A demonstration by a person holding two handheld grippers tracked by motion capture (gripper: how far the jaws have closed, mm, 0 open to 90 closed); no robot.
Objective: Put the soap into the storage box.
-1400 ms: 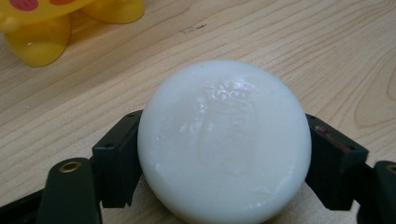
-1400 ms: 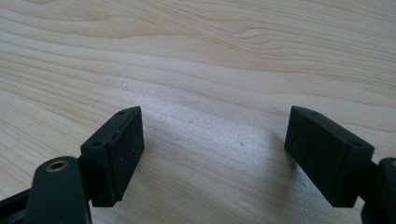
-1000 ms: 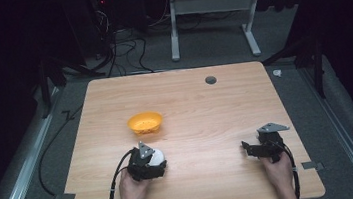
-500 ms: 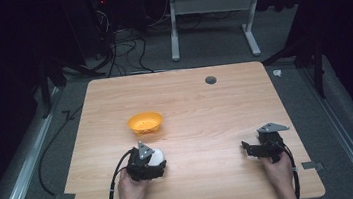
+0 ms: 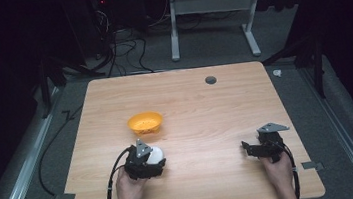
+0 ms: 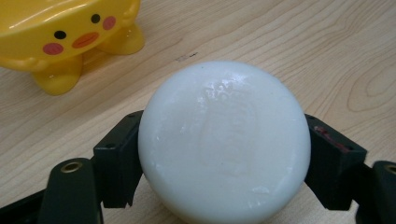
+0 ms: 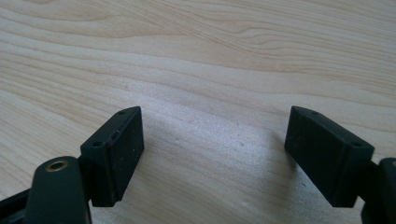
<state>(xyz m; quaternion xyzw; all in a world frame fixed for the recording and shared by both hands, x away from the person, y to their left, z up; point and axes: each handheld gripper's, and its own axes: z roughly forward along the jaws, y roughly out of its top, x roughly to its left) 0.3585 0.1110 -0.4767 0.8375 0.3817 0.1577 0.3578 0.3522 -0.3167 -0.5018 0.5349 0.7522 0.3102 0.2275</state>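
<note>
Your left gripper [image 6: 224, 186] is clamped on the round white soap bar [image 6: 224, 142], one jaw on each side, low over the wooden table [image 5: 205, 106] near its front edge. The yellow duck-faced soap dish [image 5: 145, 122] sits just ahead of the jaws, slightly to their left, apart from the soap. The soap is round, so no long axis matters. Left hand is far nearer the dish. Your right gripper [image 7: 212, 154] rests well apart, jaws spread, nothing between them. Bare tabletop around, plenty of room.

Items counted on the table [image 5: 205, 101]: one white soap bar [image 6: 224, 142]; one yellow duck-faced dish [image 5: 145, 122] (footed); two handheld grippers, left [image 5: 152, 156] and right [image 5: 251, 150]; one round grommet [image 5: 210, 80] near the far edge.
</note>
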